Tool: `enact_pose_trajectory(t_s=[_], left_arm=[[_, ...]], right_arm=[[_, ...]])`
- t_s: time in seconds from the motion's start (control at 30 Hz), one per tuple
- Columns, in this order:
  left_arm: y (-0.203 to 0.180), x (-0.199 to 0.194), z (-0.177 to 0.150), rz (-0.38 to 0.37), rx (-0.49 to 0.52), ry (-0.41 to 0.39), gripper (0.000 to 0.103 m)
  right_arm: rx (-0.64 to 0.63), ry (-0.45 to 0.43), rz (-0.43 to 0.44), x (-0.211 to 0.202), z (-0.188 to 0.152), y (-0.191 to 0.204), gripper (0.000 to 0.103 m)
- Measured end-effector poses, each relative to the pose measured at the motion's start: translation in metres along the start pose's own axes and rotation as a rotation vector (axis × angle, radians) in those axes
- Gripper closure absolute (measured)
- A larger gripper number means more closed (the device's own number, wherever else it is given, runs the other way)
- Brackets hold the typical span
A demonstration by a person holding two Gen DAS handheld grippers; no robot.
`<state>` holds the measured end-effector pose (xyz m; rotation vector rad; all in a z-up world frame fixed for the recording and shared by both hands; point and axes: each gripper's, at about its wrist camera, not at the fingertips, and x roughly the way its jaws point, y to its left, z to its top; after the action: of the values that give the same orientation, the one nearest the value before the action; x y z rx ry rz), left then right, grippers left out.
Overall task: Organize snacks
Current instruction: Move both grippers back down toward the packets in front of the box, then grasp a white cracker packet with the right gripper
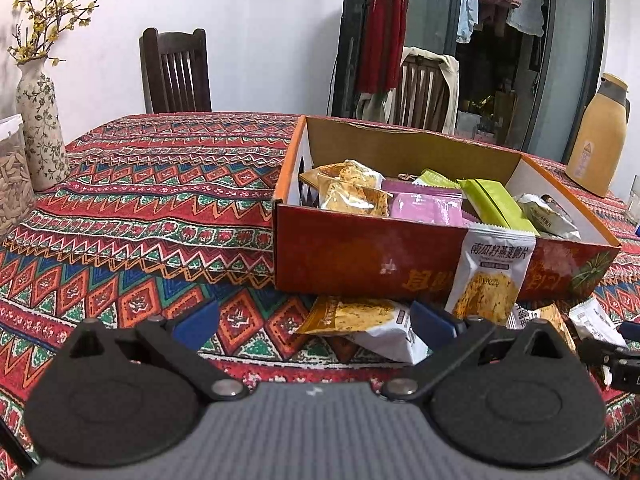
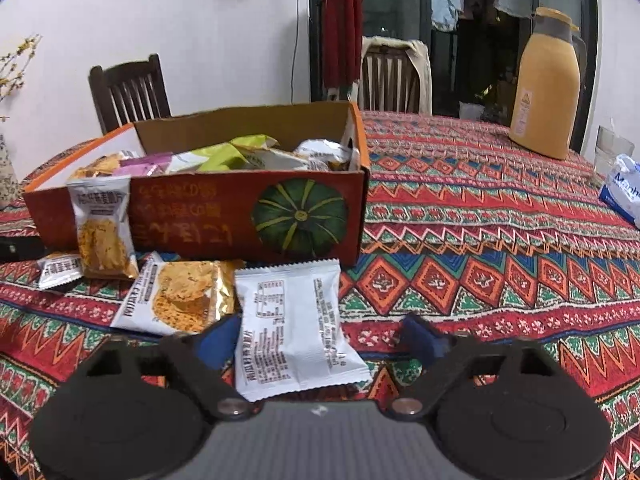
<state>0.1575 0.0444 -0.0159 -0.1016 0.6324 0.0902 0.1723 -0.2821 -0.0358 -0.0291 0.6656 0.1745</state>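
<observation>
Straddling the white foil snack packet (image 2: 292, 328) lying on the patterned table (image 2: 480, 240) before the orange cardboard box (image 2: 240, 216), the right gripper (image 2: 320, 340) is keeping its fingers partly open, gripping nothing; it should pinch the packet's middle squarely.

Two handheld claws, black and grey

The left claw (image 1: 316, 322) and right claw (image 2: 322, 338) each have blue pads, black linkage arms, silver pivot screws and a ribbed grey body, apparently plastic.
</observation>
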Motion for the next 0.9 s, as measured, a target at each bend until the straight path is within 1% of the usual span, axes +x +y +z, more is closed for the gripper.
enact_pose_trajectory(t_s=[0.07, 0.23, 0.4, 0.6, 0.73, 0.9], left_arm=[[0.0, 0.0, 0.0, 0.002, 0.0, 0.003, 0.0], [0.0, 0.001, 0.0, 0.001, 0.001, 0.007, 0.0], [0.0, 0.001, 0.0, 0.003, 0.003, 0.01, 0.0], [-0.006, -0.004, 0.005, -0.004, 0.037, 0.017, 0.0], [-0.013, -0.009, 0.008, -0.011, 0.092, 0.018, 0.0], [-0.02, -0.007, 0.011, -0.034, 0.152, 0.059, 0.0]], right_arm=[[-0.004, -0.018, 0.013, -0.003, -0.001, 0.001, 0.05], [0.017, -0.039, 0.04, -0.008, -0.001, -0.002, 0.06], [0.027, -0.074, 0.041, -0.014, -0.002, -0.003, 0.062], [0.046, -0.168, 0.05, -0.031, -0.005, -0.007, 0.062], [0.055, -0.2, 0.064, -0.036, -0.005, -0.009, 0.062], [0.067, -0.21, 0.082, -0.036, -0.006, -0.011, 0.062]])
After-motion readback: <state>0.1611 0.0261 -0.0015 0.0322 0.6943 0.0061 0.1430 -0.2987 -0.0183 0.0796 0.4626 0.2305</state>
